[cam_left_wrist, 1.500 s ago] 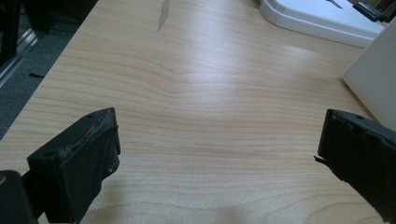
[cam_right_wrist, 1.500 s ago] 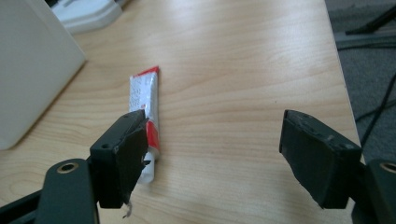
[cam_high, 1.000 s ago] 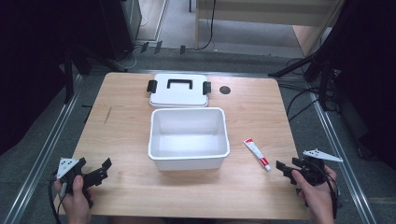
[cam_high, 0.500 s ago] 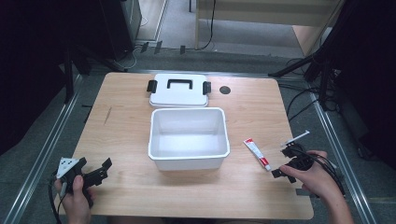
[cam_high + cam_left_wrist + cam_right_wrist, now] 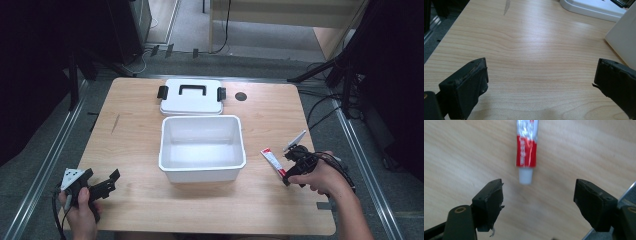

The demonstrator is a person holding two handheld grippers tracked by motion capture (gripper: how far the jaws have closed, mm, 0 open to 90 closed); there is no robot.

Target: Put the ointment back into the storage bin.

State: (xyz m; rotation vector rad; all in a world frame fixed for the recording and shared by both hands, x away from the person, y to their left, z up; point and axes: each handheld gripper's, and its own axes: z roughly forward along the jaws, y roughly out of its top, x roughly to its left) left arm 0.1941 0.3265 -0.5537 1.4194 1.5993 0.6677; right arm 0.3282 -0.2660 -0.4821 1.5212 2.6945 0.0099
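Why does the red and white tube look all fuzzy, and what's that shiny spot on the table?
In the right gripper view the tube is blurred, its lettering unreadable, while the tongs look sharp. In the left gripper view a pale glare patch lies on the wooden table. The high view is evenly lit and dark around the table.

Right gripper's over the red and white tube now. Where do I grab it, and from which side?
Take the tube across its red body, just above the white cap, coming straight down. It lies flat on the table, and the right gripper is open, jaws either side of its long axis.
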